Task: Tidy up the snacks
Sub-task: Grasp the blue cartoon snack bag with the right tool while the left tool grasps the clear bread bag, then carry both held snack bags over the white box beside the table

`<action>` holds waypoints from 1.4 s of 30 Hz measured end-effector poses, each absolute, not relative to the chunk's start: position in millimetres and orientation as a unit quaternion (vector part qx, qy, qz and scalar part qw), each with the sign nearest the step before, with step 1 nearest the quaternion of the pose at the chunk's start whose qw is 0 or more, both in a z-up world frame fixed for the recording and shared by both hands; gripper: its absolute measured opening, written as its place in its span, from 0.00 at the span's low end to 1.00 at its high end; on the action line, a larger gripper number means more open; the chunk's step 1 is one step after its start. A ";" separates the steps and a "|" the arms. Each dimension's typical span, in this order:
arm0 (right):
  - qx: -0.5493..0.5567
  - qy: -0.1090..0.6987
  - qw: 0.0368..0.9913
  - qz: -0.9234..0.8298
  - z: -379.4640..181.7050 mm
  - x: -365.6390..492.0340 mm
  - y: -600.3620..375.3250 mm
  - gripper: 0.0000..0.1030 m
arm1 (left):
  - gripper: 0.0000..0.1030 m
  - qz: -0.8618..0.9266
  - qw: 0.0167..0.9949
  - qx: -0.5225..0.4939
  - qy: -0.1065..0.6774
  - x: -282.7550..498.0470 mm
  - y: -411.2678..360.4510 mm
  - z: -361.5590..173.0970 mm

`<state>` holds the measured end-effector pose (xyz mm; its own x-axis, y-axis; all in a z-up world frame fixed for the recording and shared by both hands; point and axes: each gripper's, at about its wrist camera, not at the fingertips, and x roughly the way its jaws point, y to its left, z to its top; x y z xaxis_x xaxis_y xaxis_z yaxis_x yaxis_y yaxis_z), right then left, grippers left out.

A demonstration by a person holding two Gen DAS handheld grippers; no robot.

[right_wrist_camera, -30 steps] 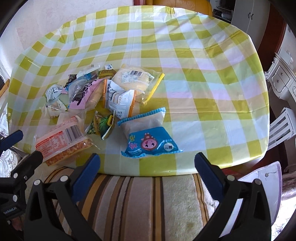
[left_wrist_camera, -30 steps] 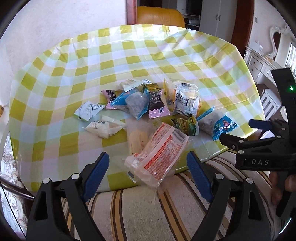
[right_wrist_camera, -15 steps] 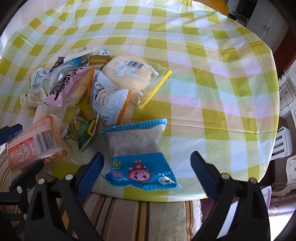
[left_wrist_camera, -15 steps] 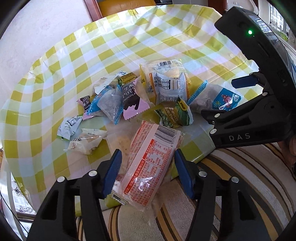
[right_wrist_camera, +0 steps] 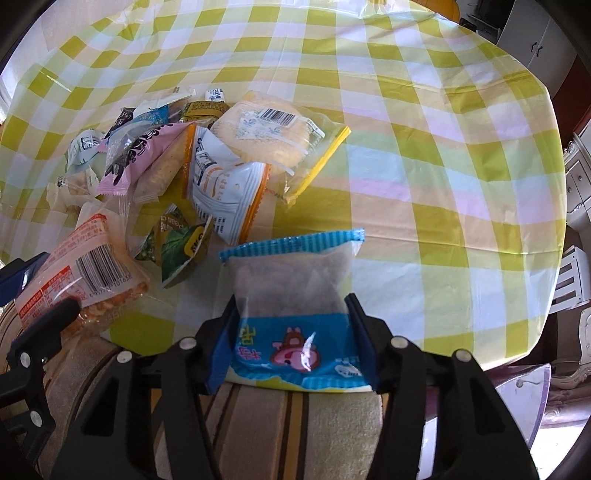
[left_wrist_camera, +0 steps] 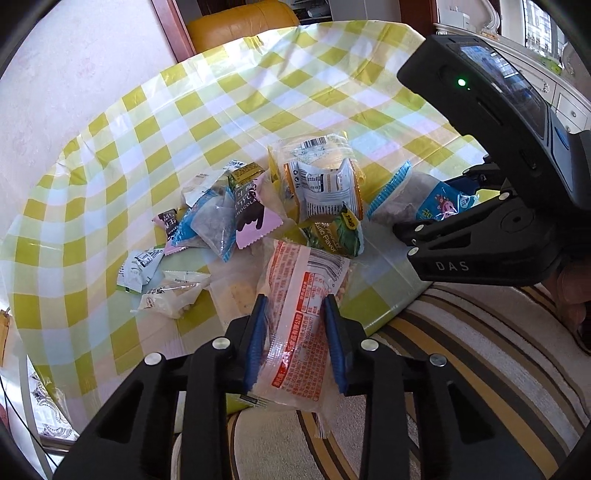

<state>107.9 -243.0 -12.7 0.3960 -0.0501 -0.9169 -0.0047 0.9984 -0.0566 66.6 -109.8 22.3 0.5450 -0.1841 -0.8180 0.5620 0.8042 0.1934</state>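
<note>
A pile of snack packets lies on the yellow-checked tablecloth (left_wrist_camera: 155, 122) near its front edge. My left gripper (left_wrist_camera: 295, 300) is closing, its blue pads pressing both sides of a clear packet with red print (left_wrist_camera: 303, 295), which overhangs the table edge. My right gripper (right_wrist_camera: 291, 300) is also closing; a blue-and-clear packet with a pink cartoon (right_wrist_camera: 291, 280) fills the gap between its pads. In the left wrist view the right gripper (left_wrist_camera: 439, 210) shows at the right, over the blue packet (left_wrist_camera: 439, 201). The left gripper (right_wrist_camera: 40, 295) appears at the left edge of the right wrist view, on the red-print packet (right_wrist_camera: 88, 254).
The pile holds a white-and-orange pouch (right_wrist_camera: 225, 192), a round cake in a clear bag (right_wrist_camera: 266, 129), a green pea packet (right_wrist_camera: 181, 243), a pink chocolate wrapper (left_wrist_camera: 251, 214) and several small sachets. A striped cushion (right_wrist_camera: 295, 424) lies below the table edge. An orange chair (left_wrist_camera: 240, 26) stands behind.
Both grippers came down and forward to the table edge and closed from wide open: the left around the red-print packet, the right around the blue cartoon packet. The left wrist rolled.
</note>
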 end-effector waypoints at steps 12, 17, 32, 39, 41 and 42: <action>0.009 0.523 0.852 -0.035 23.9 78.0 -270.6 0.52 | 0.20 -0.236 0.864 0.188 0.403 59.1 -104.3 45.3; 0.027 0.510 0.859 -0.044 40.2 70.0 -283.1 0.52 | 0.19 -0.240 0.871 0.180 0.389 55.5 -106.4 59.1; 0.082 0.486 0.863 -0.112 69.4 31.8 -349.1 0.52 | 0.15 -0.288 0.874 0.182 0.347 42.3 -145.1 93.9; 0.133 0.491 0.837 -0.200 50.8 -7.5 -417.1 0.52 | 0.15 -0.356 0.844 0.207 0.342 27.2 -204.7 93.5; 0.145 0.495 0.826 -0.227 41.1 -21.2 -436.0 0.52 | 0.14 -0.380 0.830 0.215 0.346 21.7 -225.9 88.3; 0.148 0.497 0.820 -0.240 36.1 -28.0 -444.6 0.52 | 0.14 -0.390 0.823 0.220 0.349 18.2 -236.4 85.2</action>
